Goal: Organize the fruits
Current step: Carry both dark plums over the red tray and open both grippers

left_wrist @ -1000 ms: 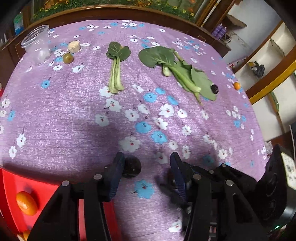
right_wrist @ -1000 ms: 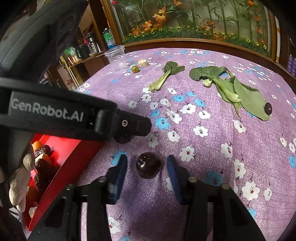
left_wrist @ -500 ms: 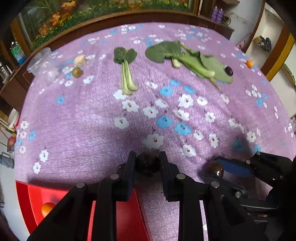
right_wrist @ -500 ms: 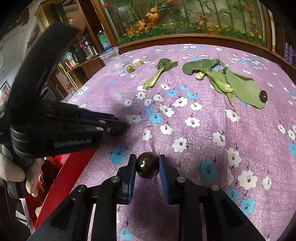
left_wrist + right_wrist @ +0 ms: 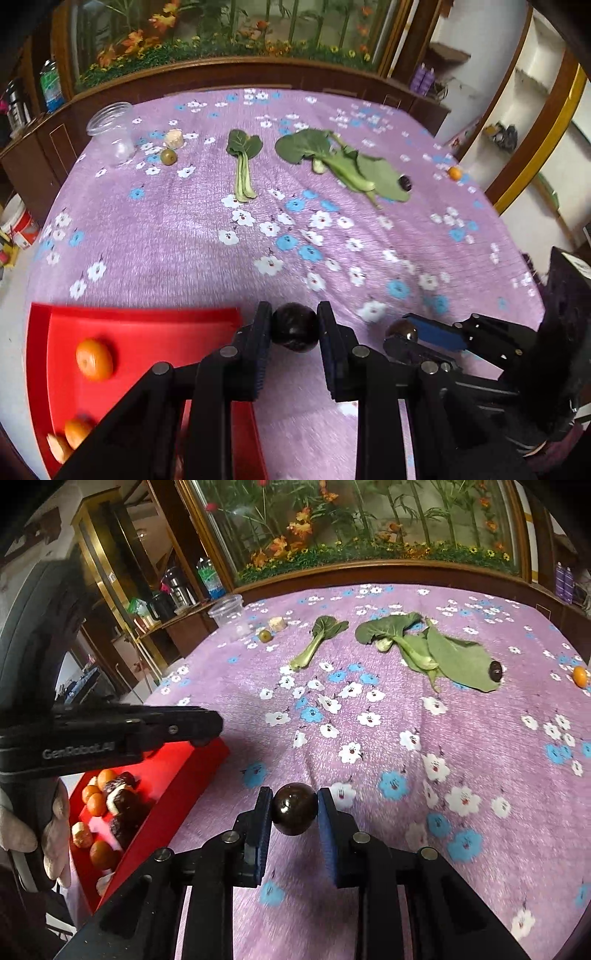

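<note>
Now left gripper pinches a dark plum, lifted at the right edge of the red tray, tray lying left. Right gripper also clamps a dark round fruit, farther from the tray; left hand nearer.

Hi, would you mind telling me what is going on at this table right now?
A person is sorting fruit with a gripper in each hand. The left gripper is shut on a dark round fruit beside the red tray, which already holds oranges. The right gripper is shut on a second dark fruit. Leafy greens, another dark fruit and a small orange lie on the purple cloth.
</note>
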Tool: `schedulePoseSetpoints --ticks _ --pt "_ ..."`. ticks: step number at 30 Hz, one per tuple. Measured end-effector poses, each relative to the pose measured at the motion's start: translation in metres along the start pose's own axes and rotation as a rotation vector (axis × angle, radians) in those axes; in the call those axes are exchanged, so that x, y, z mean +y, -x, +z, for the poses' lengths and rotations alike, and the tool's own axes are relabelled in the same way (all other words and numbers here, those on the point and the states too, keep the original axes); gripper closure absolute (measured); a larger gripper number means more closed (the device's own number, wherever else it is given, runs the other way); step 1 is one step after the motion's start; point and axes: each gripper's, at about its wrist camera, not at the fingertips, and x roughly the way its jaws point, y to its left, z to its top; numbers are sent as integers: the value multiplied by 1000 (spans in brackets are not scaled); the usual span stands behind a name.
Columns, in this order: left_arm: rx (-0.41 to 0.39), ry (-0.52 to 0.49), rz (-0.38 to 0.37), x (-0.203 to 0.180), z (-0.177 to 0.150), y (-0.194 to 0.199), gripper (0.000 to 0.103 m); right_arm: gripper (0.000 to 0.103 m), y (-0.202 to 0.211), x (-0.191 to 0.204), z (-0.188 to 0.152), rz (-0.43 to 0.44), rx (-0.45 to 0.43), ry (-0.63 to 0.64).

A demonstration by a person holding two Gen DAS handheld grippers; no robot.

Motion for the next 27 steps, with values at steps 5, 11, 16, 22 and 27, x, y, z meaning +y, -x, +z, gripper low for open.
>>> schedulePoseSetpoints --ticks 5,11,16,22,27 --pt "-75 28 -21 -10 -22 32 79 77 26 4 -11 4 -37 -12" --pt "-153 68 -33 -20 -51 64 79 77 53 13 -26 16 -71 -16" --pt "-234 82 41 -27 -78 93 79 77 69 24 -39 32 -95 -17" --pt "-293 93 143 -22 -105 117 79 77 81 44 -50 52 -110 9" --pt "-314 148 191 -5 -123 127 79 76 85 65 -55 70 -111 47"
